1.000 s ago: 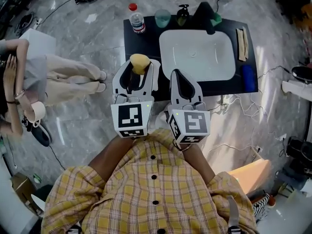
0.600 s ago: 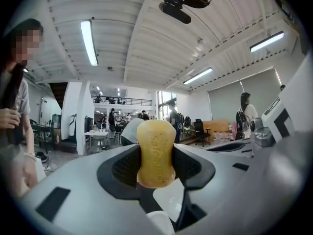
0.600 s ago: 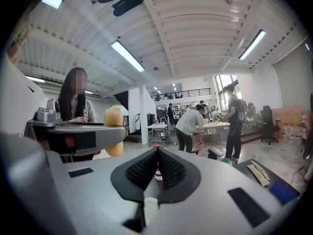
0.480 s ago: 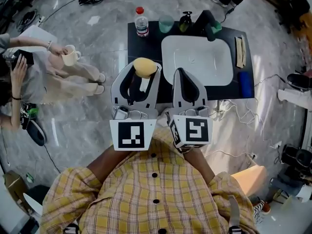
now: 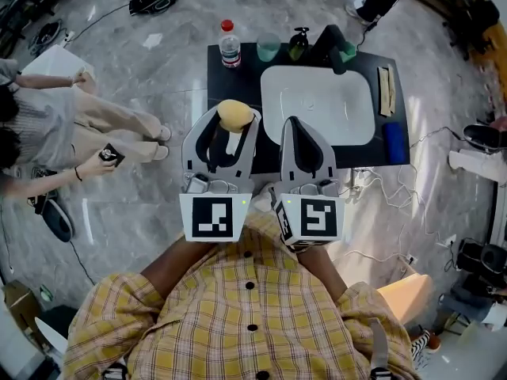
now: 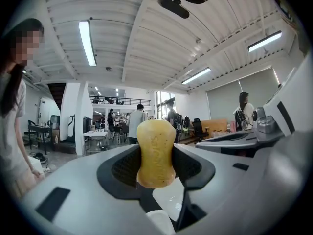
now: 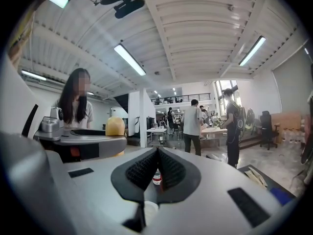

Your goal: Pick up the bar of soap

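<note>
A yellow bar of soap (image 5: 234,115) (image 6: 156,153) is clamped between the pads of my left gripper (image 5: 232,125) (image 6: 156,158), held in the air in front of the black table (image 5: 224,82). From the right gripper view the soap (image 7: 115,126) shows at the left, beyond the left gripper's body. My right gripper (image 5: 295,133) (image 7: 157,173) is shut with nothing between its jaws, level with the left one and just short of the white sink basin (image 5: 317,101).
On the black table's far edge stand a water bottle (image 5: 230,44), a green cup (image 5: 268,47), a dark pump bottle (image 5: 298,44) and a black faucet (image 5: 334,44). A blue roll (image 5: 394,141) and a tan strip (image 5: 386,90) lie at the right. Seated people (image 5: 55,129) are left; cables trail right.
Both grippers have risen and drawn slightly back from the table, the soap staying in the left one. The people at the left have shifted their hands.
</note>
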